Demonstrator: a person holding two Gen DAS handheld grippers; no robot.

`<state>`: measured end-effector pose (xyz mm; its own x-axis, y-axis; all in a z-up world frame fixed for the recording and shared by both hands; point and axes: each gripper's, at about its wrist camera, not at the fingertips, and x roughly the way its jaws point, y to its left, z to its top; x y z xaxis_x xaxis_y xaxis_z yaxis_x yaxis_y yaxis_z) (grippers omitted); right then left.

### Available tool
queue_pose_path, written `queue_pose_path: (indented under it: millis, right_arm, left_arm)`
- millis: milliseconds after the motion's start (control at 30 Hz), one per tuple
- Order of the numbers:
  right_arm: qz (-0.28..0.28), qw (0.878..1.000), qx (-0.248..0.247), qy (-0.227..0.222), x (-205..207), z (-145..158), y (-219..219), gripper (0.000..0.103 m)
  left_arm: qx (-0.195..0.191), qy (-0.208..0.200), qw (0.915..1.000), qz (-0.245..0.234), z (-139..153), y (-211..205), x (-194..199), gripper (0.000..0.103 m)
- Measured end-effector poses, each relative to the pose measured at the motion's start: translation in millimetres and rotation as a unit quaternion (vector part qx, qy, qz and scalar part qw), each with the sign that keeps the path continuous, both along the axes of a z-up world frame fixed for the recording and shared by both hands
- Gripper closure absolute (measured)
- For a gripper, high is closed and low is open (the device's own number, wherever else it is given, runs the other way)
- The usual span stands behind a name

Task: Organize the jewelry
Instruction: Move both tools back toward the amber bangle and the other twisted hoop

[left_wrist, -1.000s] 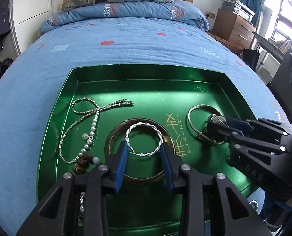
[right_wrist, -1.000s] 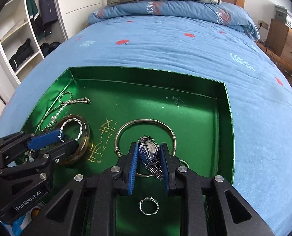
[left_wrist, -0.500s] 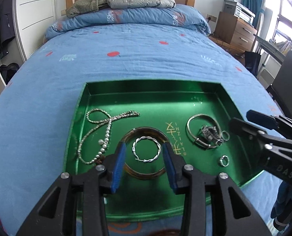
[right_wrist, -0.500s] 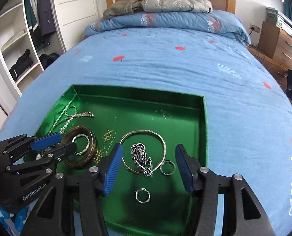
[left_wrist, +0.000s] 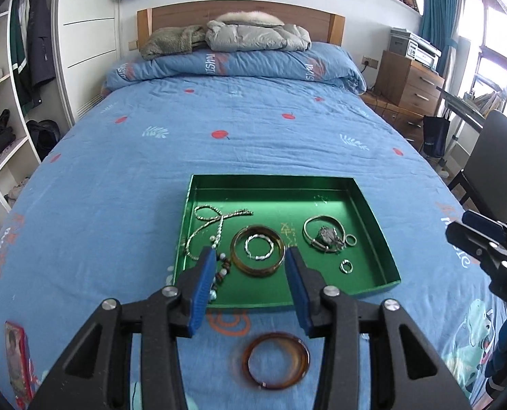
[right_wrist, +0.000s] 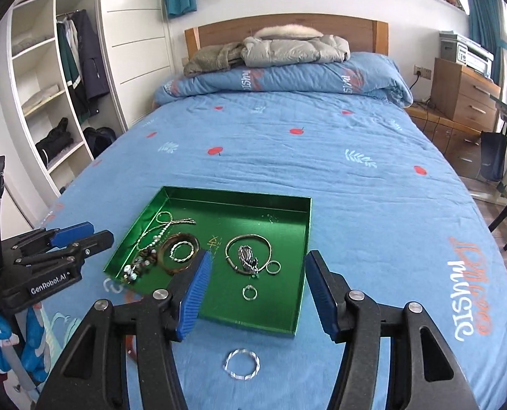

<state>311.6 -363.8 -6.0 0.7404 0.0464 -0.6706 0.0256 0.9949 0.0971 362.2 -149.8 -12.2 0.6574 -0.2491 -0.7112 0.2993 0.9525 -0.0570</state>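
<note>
**Both grippers spread and empty above the green tray**

While both tools hang over the blue patterned bedspread (left_wrist: 253,130), the left gripper (left_wrist: 251,285) has its blue-padded fingers wide apart with nothing between them, and the right gripper (right_wrist: 258,292) is equally spread and empty. The shallow green metal tray (left_wrist: 373,212) lies on the bed ahead of them. Inside it sit a silver beaded chain necklace (left_wrist: 216,220) at the left, a brown amber-coloured bangle (left_wrist: 257,251) with a twisted silver ring-shaped bracelet (left_wrist: 259,247) lying within its circle, a thin silver bangle (left_wrist: 316,230) with a crumpled silver watch-like piece (left_wrist: 328,235) on it, and two small silver rings (left_wrist: 346,266) near the right side. A string of brown and pale beads (left_wrist: 221,271) is partly hidden behind the left finger. Outside the tray, on the bedspread, a second brown translucent bangle (left_wrist: 275,360) appears blurred below the left gripper, and a second twisted silver bracelet (right_wrist: 241,364) lies below the right one. The gold lettering on the tray floor is too small to read.
</note>
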Motion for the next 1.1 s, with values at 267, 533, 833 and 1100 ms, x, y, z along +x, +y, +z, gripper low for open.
queue_pose_path:
  millis: [267, 533, 833, 1100]
  right_arm:
    - [0.003, 1.0, -0.008, -0.014, -53, 17, 5, 0.046]
    - [0.001, 1.0, 0.001, -0.017, -92, 13, 9, 0.046]
    - [-0.002, 1.0, 0.009, -0.003, -103, -9, 8, 0.046]
    - [0.001, 0.998, 0.024, 0.051, -79, -65, 4, 0.056]
  left_arm:
    - [0.002, 0.008, 1.0, 0.004, 12, 30, -42, 0.063]
    - [0.007, 0.015, 0.9998, 0.008, 7, 67, -75, 0.063]
    - [0.001, 0.036, 0.9993, 0.008, -20, 74, -83, 0.063]
    - [0.009, 0.069, 0.9976, -0.006, -64, 49, -67, 0.063]
